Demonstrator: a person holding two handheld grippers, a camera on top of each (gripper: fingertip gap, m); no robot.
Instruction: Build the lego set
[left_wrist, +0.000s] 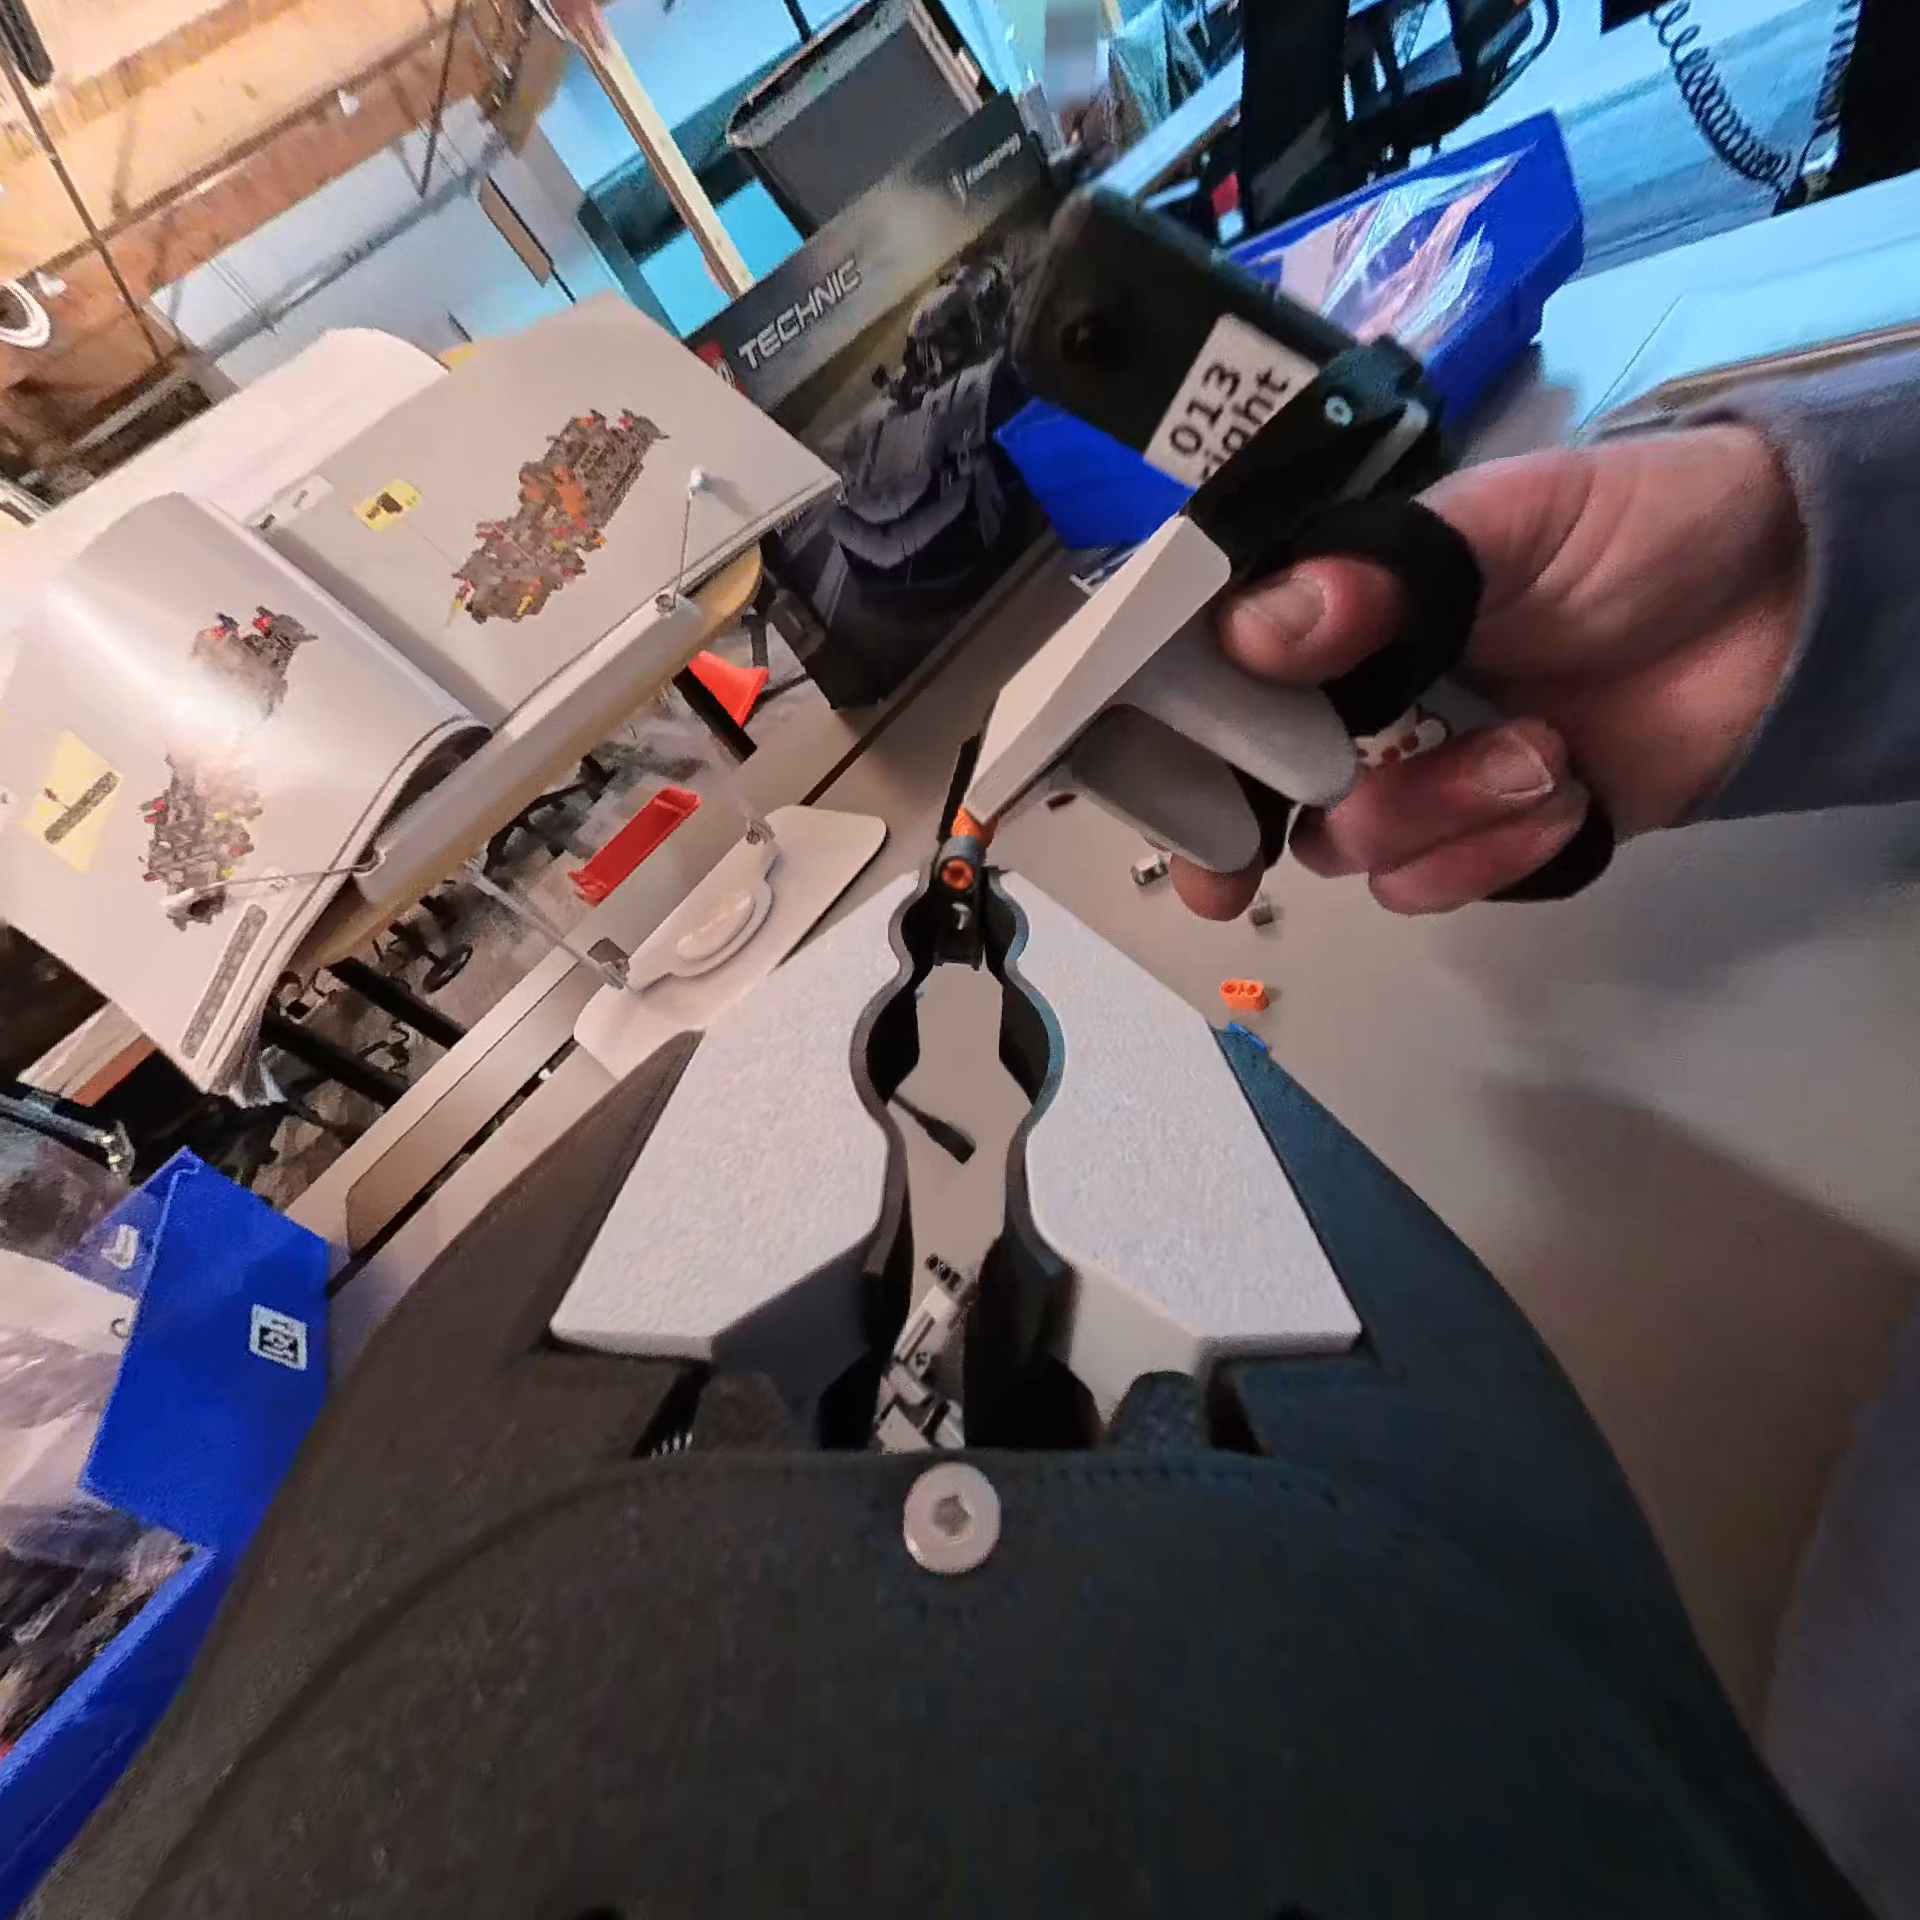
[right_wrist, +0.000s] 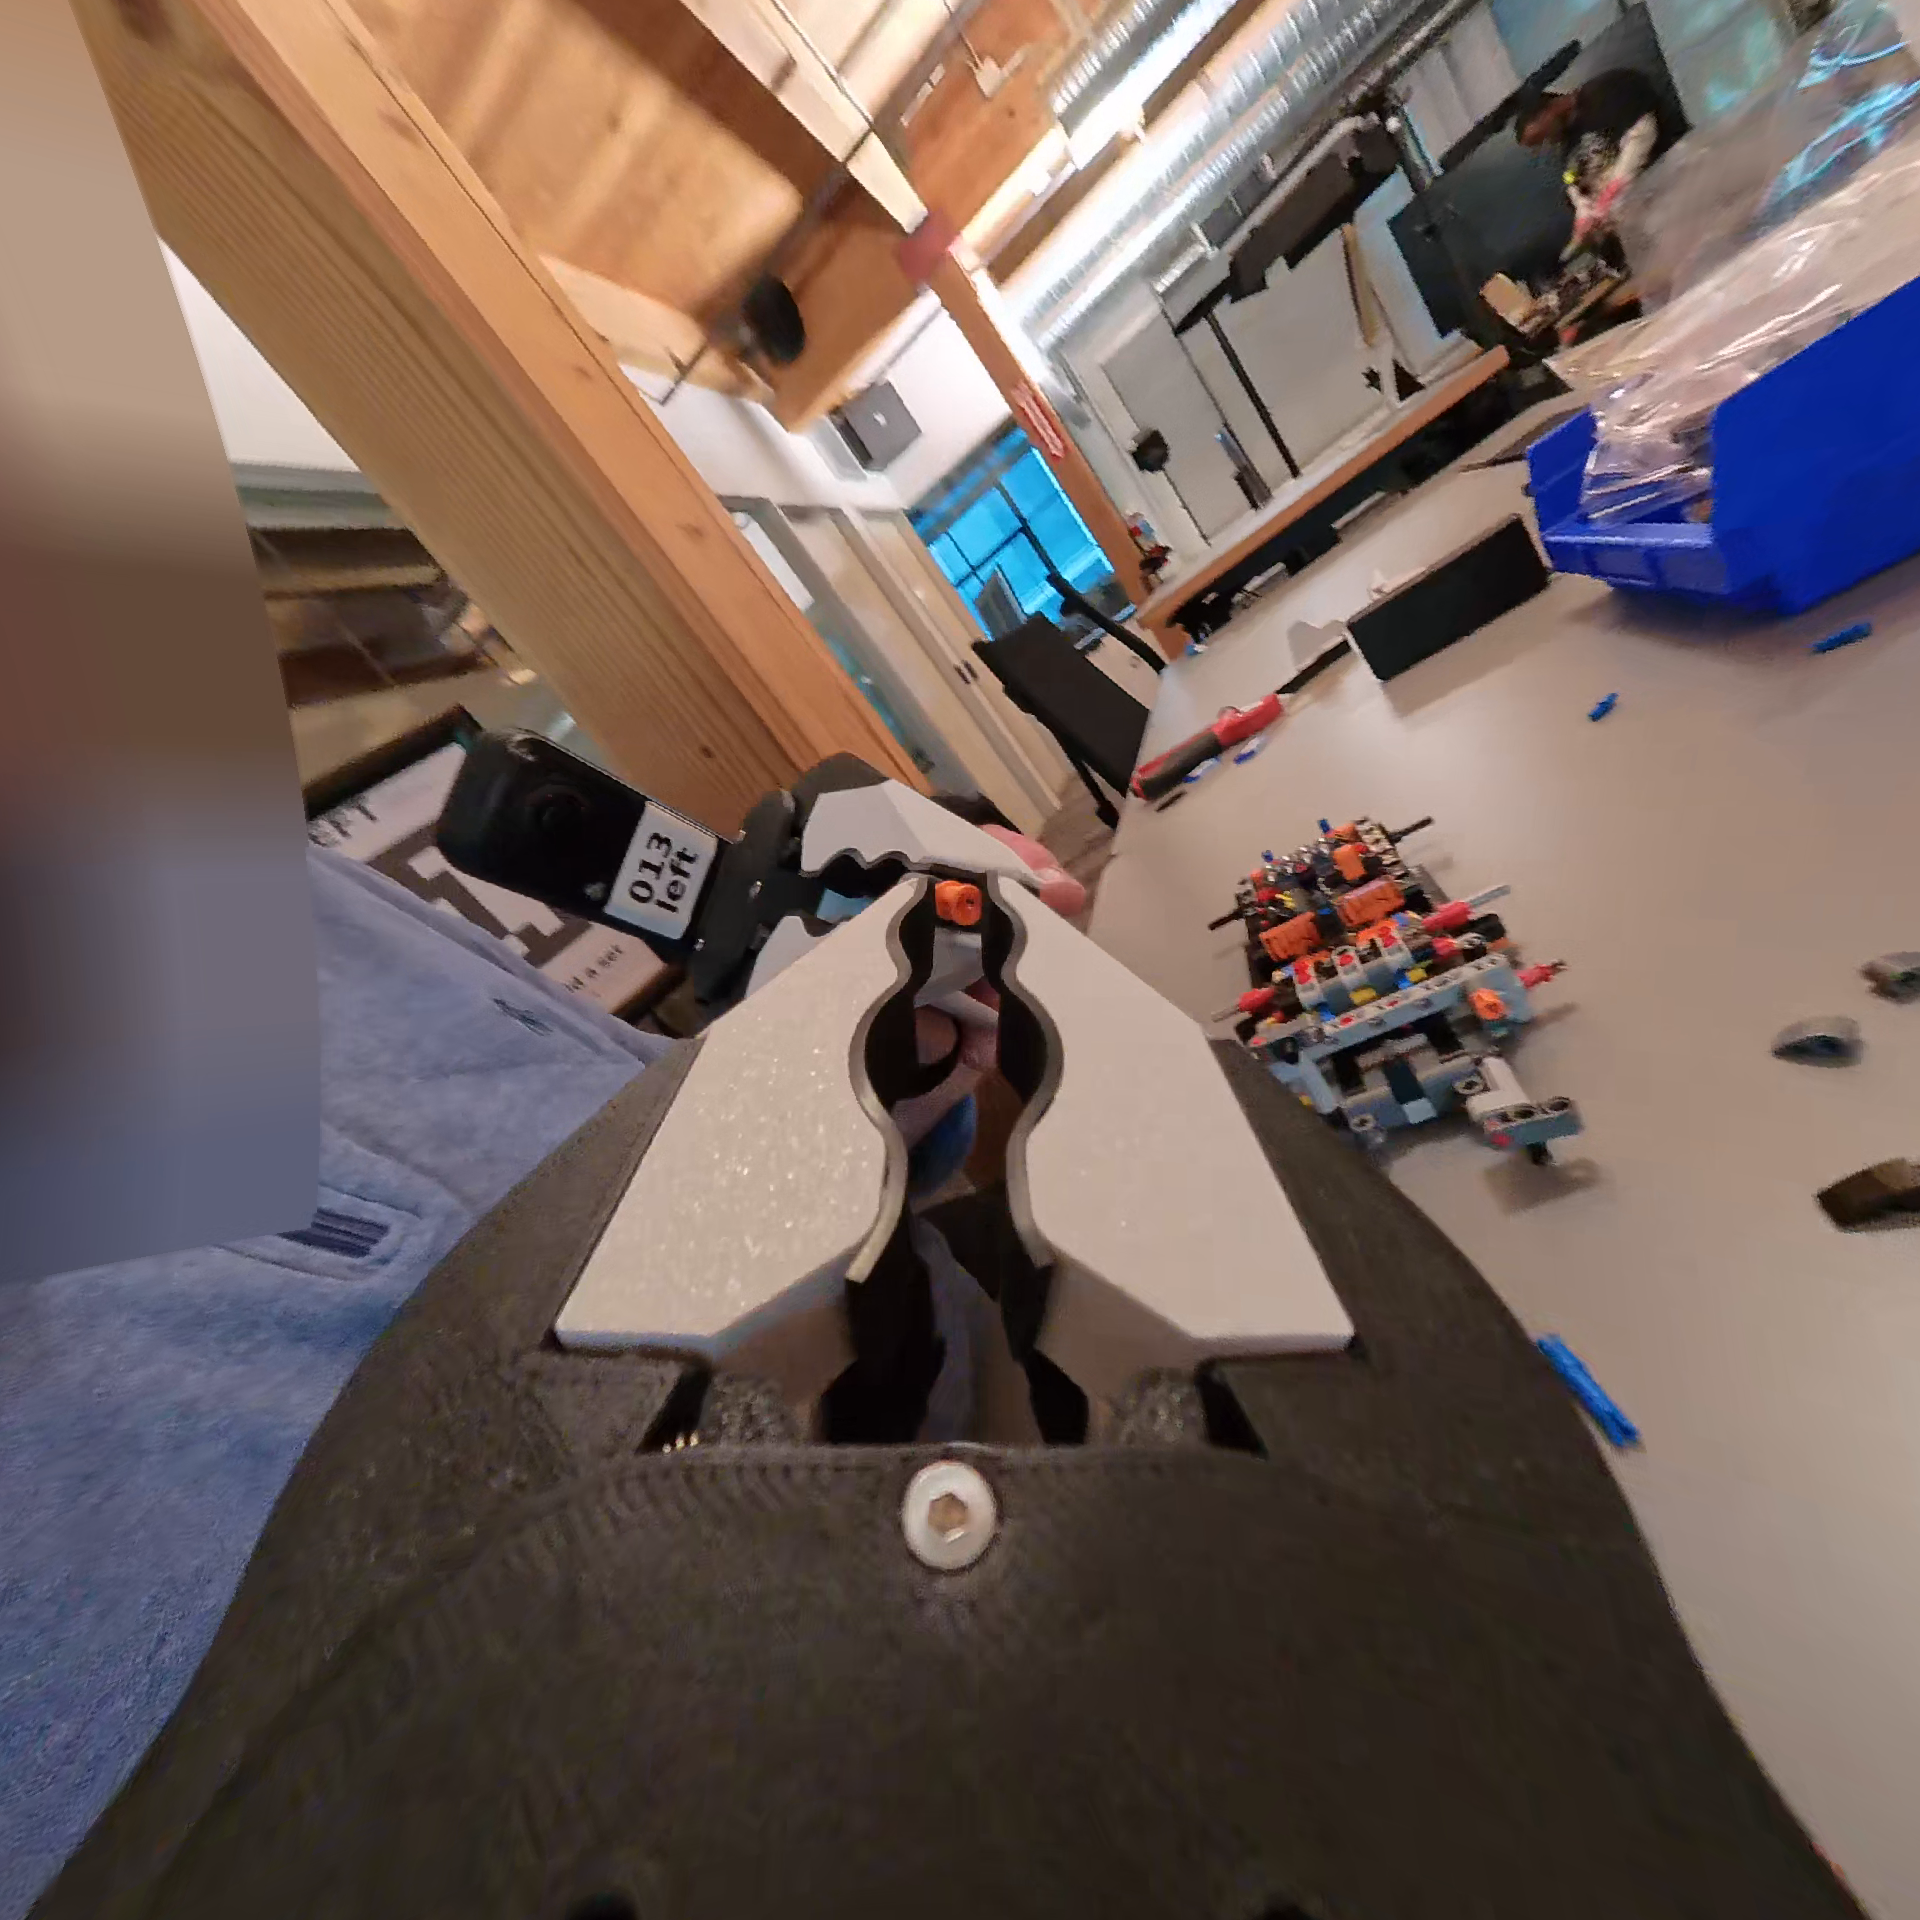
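My left gripper (left_wrist: 956, 899) is shut on a small dark grey connector (left_wrist: 954, 883) with an orange centre, held above the table. My right gripper (left_wrist: 975, 823) comes in from the upper right, a hand around it. It is shut on a small orange pin (left_wrist: 968, 824) whose end meets the top of the connector. In the right wrist view, the right gripper (right_wrist: 956, 896) pinches the orange pin (right_wrist: 956, 902) at its tips. One of the left gripper's fingers (right_wrist: 925, 821) shows just behind. The part-built lego chassis (right_wrist: 1382, 987) lies on the grey table to the right.
An open instruction booklet (left_wrist: 416, 623) on a stand and the lego box (left_wrist: 904, 416) are at the back left. Blue bins (left_wrist: 187, 1403) (right_wrist: 1745, 499) hold bagged parts. A loose orange piece (left_wrist: 1247, 992), dark pieces (right_wrist: 1818, 1039) and blue pins (right_wrist: 1590, 1392) lie on the table. Both grippers' tips are close together, under 4 cm apart. My left tips are roughly 15 centimetres from the loose orange piece (left_wrist: 1247, 992).
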